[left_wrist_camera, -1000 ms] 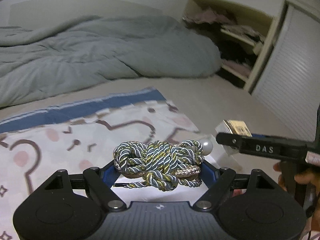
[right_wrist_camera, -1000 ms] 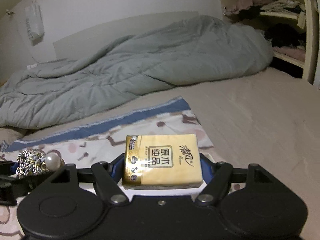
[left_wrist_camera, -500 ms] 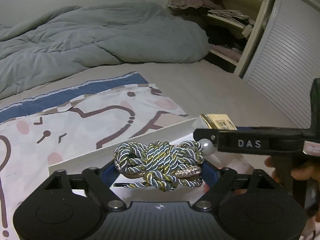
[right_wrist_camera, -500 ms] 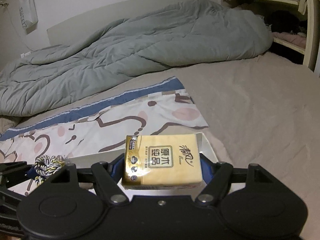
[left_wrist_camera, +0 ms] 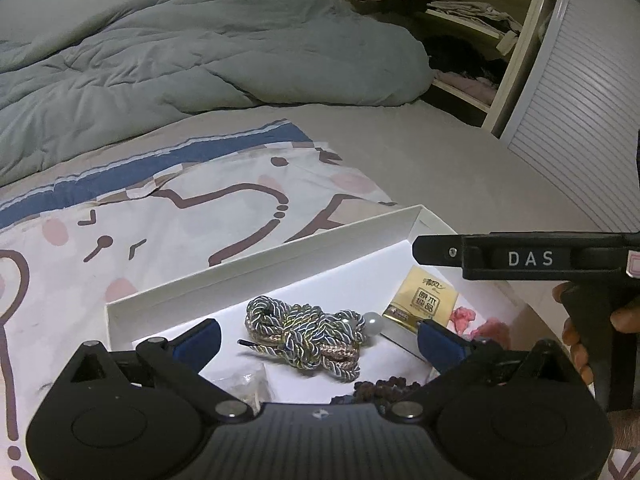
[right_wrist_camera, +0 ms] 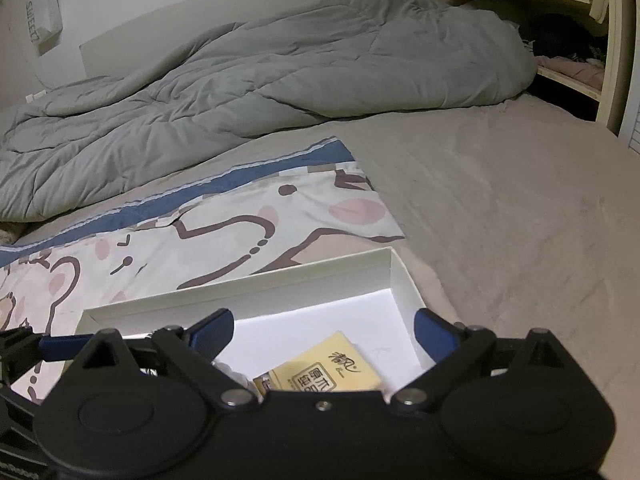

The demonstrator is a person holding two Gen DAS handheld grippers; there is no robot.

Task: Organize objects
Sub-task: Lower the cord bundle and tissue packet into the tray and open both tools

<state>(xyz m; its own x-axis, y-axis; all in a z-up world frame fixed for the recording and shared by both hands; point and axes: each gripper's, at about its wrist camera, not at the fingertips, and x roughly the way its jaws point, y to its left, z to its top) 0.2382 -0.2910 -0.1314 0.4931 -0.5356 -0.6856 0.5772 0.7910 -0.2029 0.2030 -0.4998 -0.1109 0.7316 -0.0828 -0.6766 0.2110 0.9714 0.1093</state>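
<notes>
A white open box (left_wrist_camera: 256, 276) lies on the bed; it also shows in the right wrist view (right_wrist_camera: 240, 292). In it lie a knotted blue-and-gold rope with a pearl (left_wrist_camera: 308, 332) and a yellow tissue pack (left_wrist_camera: 424, 300), also seen in the right wrist view (right_wrist_camera: 328, 372). My left gripper (left_wrist_camera: 318, 338) is open above the rope, not touching it. My right gripper (right_wrist_camera: 322, 330) is open above the tissue pack. The right gripper's body (left_wrist_camera: 528, 258) crosses the left wrist view at the right.
Dark beads (left_wrist_camera: 384, 386), a clear bag (left_wrist_camera: 240, 384) and pink bits (left_wrist_camera: 464, 316) also lie in the box. A patterned cloth (left_wrist_camera: 160, 216) lies under it. A grey duvet (left_wrist_camera: 192, 60) is heaped behind. Open shelves (left_wrist_camera: 460, 28) stand at the far right.
Both grippers came down over the box and opened. The rope dropped from the left one and the tissue pack from the right one into the box.
</notes>
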